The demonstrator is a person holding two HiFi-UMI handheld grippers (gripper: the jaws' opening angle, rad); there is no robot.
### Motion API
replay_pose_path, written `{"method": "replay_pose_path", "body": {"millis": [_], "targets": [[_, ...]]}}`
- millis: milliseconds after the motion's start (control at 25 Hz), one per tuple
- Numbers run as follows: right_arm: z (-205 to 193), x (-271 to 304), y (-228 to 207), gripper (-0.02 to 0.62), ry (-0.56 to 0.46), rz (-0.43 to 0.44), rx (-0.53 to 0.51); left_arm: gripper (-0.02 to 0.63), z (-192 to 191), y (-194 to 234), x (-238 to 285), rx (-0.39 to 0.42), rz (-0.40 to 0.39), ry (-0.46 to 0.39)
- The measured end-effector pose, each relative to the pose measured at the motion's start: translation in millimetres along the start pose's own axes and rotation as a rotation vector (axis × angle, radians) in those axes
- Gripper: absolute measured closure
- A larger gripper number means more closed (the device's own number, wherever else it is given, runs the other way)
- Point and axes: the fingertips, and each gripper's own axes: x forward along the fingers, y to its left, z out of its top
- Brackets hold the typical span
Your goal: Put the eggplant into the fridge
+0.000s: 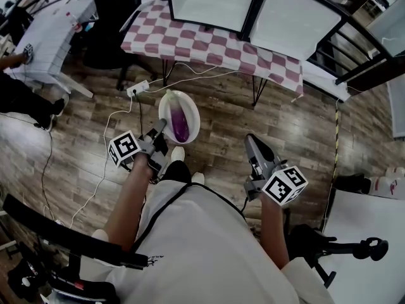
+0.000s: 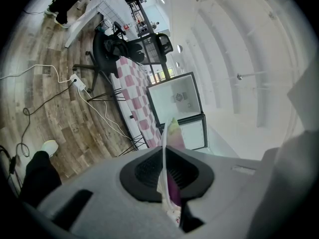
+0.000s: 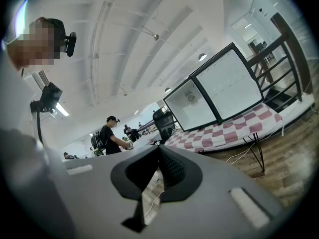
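A purple eggplant (image 1: 180, 122) lies in a white plate (image 1: 163, 109) that I hold over the wooden floor, in front of me. My left gripper (image 1: 161, 130) is shut on the plate's near rim. In the left gripper view that thin white rim (image 2: 163, 166) stands between the pads, with the eggplant (image 2: 173, 133) just right of it. The fridge (image 1: 253, 5), white panels in black frames, stands on a table with a red-and-white checked cloth (image 1: 209, 43) ahead of me. It also shows as the fridge (image 2: 175, 99) and the fridge (image 3: 214, 93). My right gripper (image 1: 254, 143) hangs shut and holds nothing.
A white power strip (image 1: 137, 88) and its cables lie on the floor between me and the table. A black office chair (image 1: 107, 18) and a white table (image 1: 44, 37) stand at the left, where a person (image 1: 19, 100) sits. A black railing (image 1: 354, 49) runs at the right.
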Motion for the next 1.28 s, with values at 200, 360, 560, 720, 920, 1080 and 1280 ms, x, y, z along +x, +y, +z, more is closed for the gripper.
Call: {"method": "replay_pose_path", "body": {"millis": [200, 360, 560, 720, 920, 1080, 1280], "targets": [[-1, 9, -3, 0.589, 0.003, -0.009, 0.005, 0.583, 7, 3, 7, -0.004, -0.001, 0.01], [2, 20, -8, 0.589, -0.001, -0.023, 0.004, 0.583, 17, 10, 15, -0.016, 0.026, 0.018], [10, 47, -14, 0.589, -0.012, -0.029, 0.016, 0.583, 37, 14, 34, -0.011, 0.026, 0.041], [19, 72, -17, 0.589, -0.008, -0.027, 0.017, 0.583, 57, 12, 53, -0.007, 0.014, 0.054], [35, 103, -28, 0.589, -0.009, -0.036, 0.017, 0.583, 83, 12, 80, -0.011, 0.022, 0.068], [48, 125, -34, 0.589, -0.01, -0.039, 0.012, 0.583, 102, 6, 101, -0.001, 0.001, 0.083], [63, 153, -40, 0.589, -0.008, -0.049, 0.012, 0.583, 127, 3, 123, -0.006, 0.007, 0.098]]}}
